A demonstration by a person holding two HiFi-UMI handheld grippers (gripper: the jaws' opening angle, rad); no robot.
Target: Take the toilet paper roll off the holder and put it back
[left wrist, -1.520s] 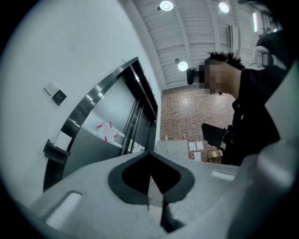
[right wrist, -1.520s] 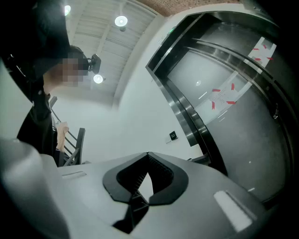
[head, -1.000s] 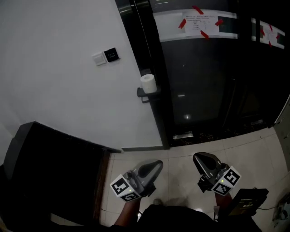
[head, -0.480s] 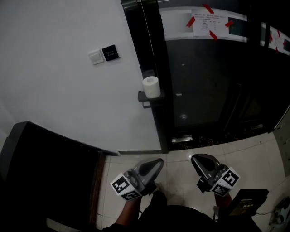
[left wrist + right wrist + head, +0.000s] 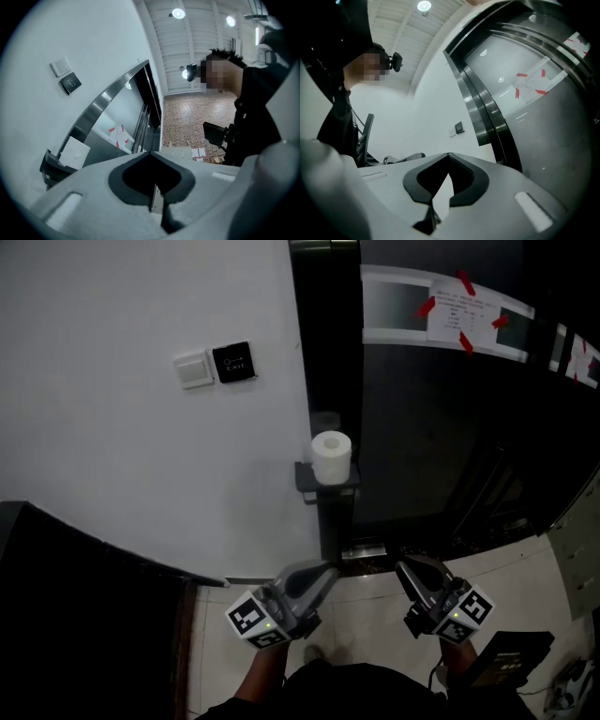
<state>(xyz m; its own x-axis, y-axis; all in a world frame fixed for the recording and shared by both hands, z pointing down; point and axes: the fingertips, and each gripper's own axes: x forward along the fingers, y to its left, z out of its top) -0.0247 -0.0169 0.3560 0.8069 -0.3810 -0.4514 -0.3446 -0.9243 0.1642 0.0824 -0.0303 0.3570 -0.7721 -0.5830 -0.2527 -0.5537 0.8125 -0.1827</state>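
A white toilet paper roll [image 5: 331, 457] stands upright on a small black holder [image 5: 327, 482] fixed at the edge of the white wall, beside a dark glass door. The roll [image 5: 75, 152] also shows at the lower left of the left gripper view, on its holder [image 5: 52, 167]. My left gripper [image 5: 325, 572] and right gripper [image 5: 404, 570] are held low, well below the holder, both shut with nothing between the jaws. They point up towards the wall and door.
A white switch and a black exit button [image 5: 233, 362] sit on the wall [image 5: 141, 456] left of the roll. A paper notice with red tape [image 5: 462, 312] hangs on the glass door [image 5: 441, 437]. A dark cabinet [image 5: 84, 615] stands at the lower left. Pale floor tiles lie below.
The view has moved closer to the wall and to the left; the roll and holder now sit lower and nearer the middle of the head view. Both grippers stay shut and low.
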